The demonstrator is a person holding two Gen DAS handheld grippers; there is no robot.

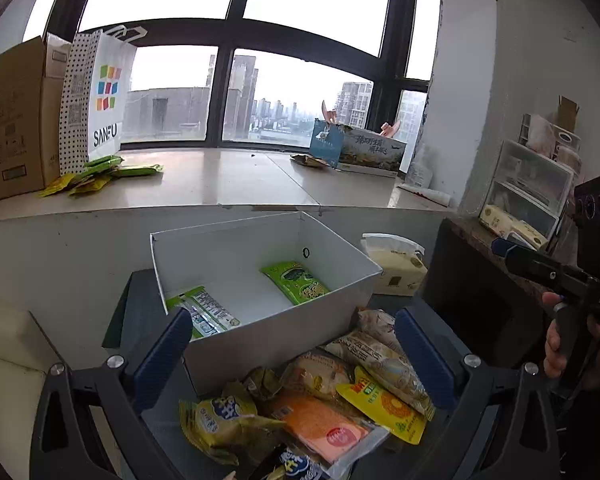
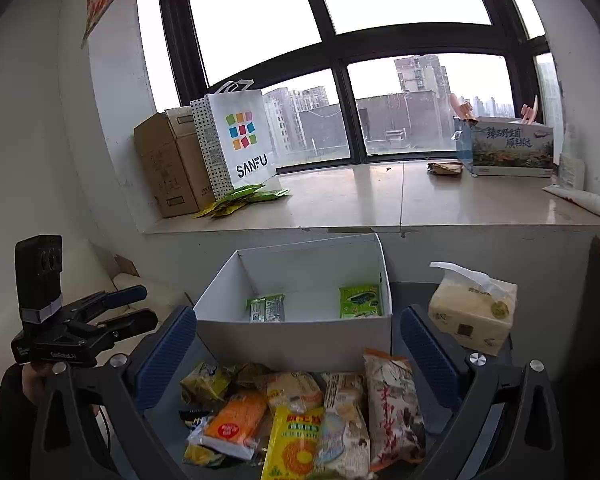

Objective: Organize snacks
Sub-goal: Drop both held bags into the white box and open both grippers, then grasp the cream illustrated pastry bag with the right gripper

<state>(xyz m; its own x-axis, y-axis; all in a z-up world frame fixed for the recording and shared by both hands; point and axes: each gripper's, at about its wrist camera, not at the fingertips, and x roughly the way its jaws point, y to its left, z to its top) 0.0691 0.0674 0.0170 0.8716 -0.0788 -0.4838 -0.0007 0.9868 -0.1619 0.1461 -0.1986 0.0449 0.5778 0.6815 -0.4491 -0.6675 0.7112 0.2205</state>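
Each black gripper (image 1: pixel 292 354) (image 2: pixel 298 354) has ribbed blue pads (image 1: pixel 162 356), silver screws and a dark sleeve (image 2: pixel 8 420).

"SANFU" on white paper bag (image 2: pixel 244 140)

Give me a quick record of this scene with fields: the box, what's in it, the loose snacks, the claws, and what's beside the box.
box: white box, open top, on the dark table
in box: two green snack packets, one at left, one at right
loose snacks: pile in front of the box, including an orange packet and a yellow packet
left claw: open, holding nothing
right claw: open, holding nothing
beside box: tissue pack, to its right
windowsill: shopping bag, more green packets
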